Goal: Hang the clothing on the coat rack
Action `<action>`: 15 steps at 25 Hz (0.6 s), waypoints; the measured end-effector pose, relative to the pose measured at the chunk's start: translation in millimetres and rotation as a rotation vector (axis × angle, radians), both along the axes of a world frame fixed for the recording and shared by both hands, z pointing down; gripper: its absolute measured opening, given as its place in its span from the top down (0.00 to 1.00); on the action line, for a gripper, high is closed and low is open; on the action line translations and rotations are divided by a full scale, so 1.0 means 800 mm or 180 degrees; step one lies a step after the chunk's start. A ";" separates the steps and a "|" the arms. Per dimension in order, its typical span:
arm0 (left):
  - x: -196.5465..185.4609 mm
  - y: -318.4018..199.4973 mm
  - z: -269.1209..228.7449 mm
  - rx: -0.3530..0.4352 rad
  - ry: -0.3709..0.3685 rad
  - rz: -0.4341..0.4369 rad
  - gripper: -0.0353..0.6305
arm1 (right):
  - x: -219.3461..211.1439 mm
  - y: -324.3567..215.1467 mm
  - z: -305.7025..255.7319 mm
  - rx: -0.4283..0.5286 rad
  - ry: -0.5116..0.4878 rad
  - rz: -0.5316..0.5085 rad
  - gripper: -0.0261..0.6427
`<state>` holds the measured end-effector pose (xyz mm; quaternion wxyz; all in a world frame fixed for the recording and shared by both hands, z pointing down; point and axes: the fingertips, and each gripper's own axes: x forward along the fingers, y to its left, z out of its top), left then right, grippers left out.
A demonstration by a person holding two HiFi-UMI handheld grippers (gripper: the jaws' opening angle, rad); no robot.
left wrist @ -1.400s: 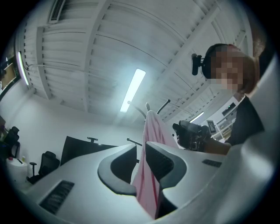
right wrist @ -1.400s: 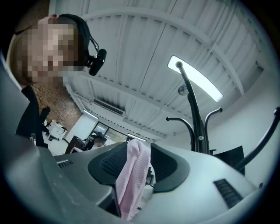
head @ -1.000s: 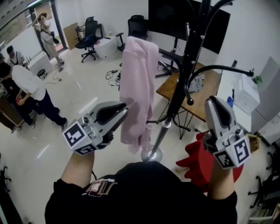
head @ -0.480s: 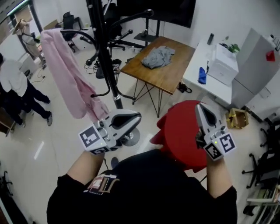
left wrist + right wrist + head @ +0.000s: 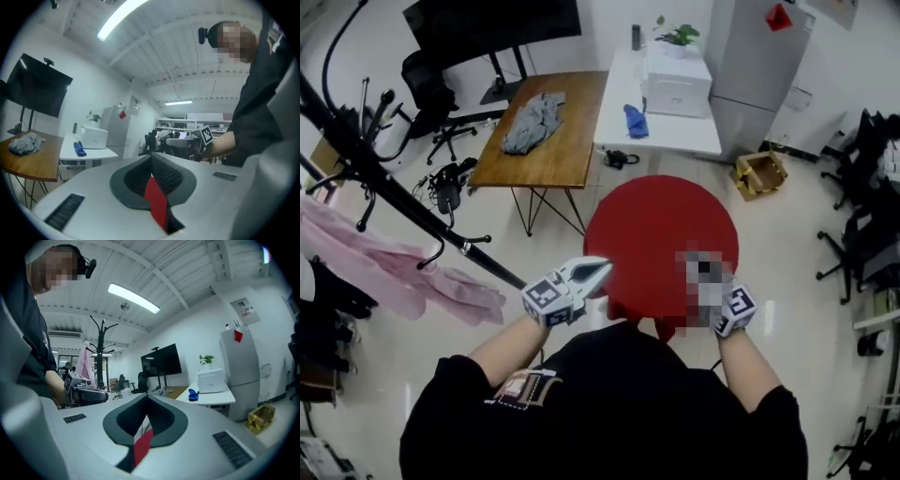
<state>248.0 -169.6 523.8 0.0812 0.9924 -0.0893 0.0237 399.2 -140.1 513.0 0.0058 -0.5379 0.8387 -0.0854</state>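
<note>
The black coat rack (image 5: 389, 192) slants across the head view's left side, and a pink garment (image 5: 389, 272) hangs on it. A grey garment (image 5: 532, 122) lies crumpled on the wooden table (image 5: 567, 155). My left gripper (image 5: 602, 268) is shut and empty, held low in front of me over the near rim of a red stool (image 5: 661, 234). To its right, my right gripper (image 5: 701, 267) is also shut and empty. The left gripper view shows its jaws (image 5: 151, 157) closed, with the grey garment (image 5: 23, 143) far left. The right gripper view shows closed jaws (image 5: 147, 397) and the pink garment (image 5: 86, 359) on the rack (image 5: 100, 348).
A white table (image 5: 623, 141) behind the stool carries a white box (image 5: 678, 80) and a blue cloth (image 5: 635, 120). A grey cabinet (image 5: 759, 66) and a wooden crate (image 5: 759, 173) stand at the right. Office chairs (image 5: 427, 84) and a dark screen (image 5: 487, 23) are at the back left.
The head view has swung away from the coat rack toward the stool and wooden table. The rack and pink garment now sit at the left edge. Both grippers' jaws have closed and dropped lower.
</note>
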 end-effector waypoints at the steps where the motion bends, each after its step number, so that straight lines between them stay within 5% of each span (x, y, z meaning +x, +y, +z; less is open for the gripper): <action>1: 0.012 0.002 0.012 -0.0059 -0.0080 0.0081 0.94 | 0.005 0.003 0.018 -0.0089 -0.0079 0.0078 0.95; 8: 0.070 0.017 0.060 -0.0451 -0.0143 0.0455 0.94 | 0.020 0.015 0.074 -0.0481 -0.0296 0.0362 0.96; 15: 0.075 0.031 0.057 -0.0605 -0.0156 0.0542 0.94 | 0.012 0.013 0.079 -0.0454 -0.0251 0.0263 0.96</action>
